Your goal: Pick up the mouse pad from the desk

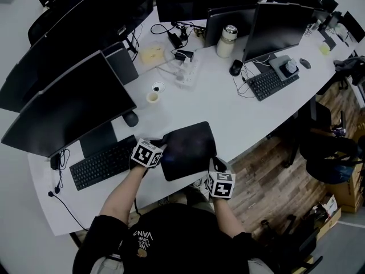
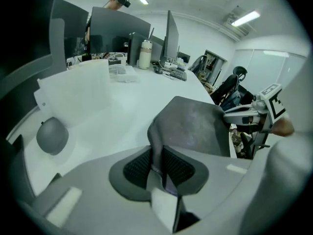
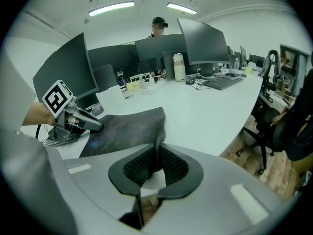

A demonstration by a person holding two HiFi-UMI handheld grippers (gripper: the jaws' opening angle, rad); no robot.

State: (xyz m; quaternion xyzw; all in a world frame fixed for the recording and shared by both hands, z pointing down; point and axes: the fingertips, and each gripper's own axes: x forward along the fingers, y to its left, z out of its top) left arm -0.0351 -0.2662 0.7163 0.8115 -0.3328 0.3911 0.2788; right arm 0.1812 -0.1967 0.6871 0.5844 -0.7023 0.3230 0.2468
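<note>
The dark mouse pad [image 1: 188, 148] lies near the white desk's [image 1: 239, 119] front edge, between my two grippers. My left gripper [image 1: 162, 153] is shut on the pad's left edge; in the left gripper view the pad [image 2: 195, 129] bends up into the closed pads of my left gripper [image 2: 159, 164]. My right gripper [image 1: 212, 165] is shut on the pad's near right corner. In the right gripper view the pad [image 3: 122, 129] curls up between the pads of my right gripper [image 3: 156, 163]. Each gripper shows in the other's view, the right gripper [image 2: 244, 116] and the left gripper [image 3: 85, 124].
A black keyboard [image 1: 102, 164] and a mouse [image 1: 131, 119] sit left of the pad under a monitor [image 1: 63, 107]. Further back are a tape roll [image 1: 152, 96], cables, a bottle [image 1: 227, 41] and a second keyboard [image 1: 272, 81]. Office chairs [image 1: 325, 153] stand right. A person [image 3: 157, 26] stands behind the monitors.
</note>
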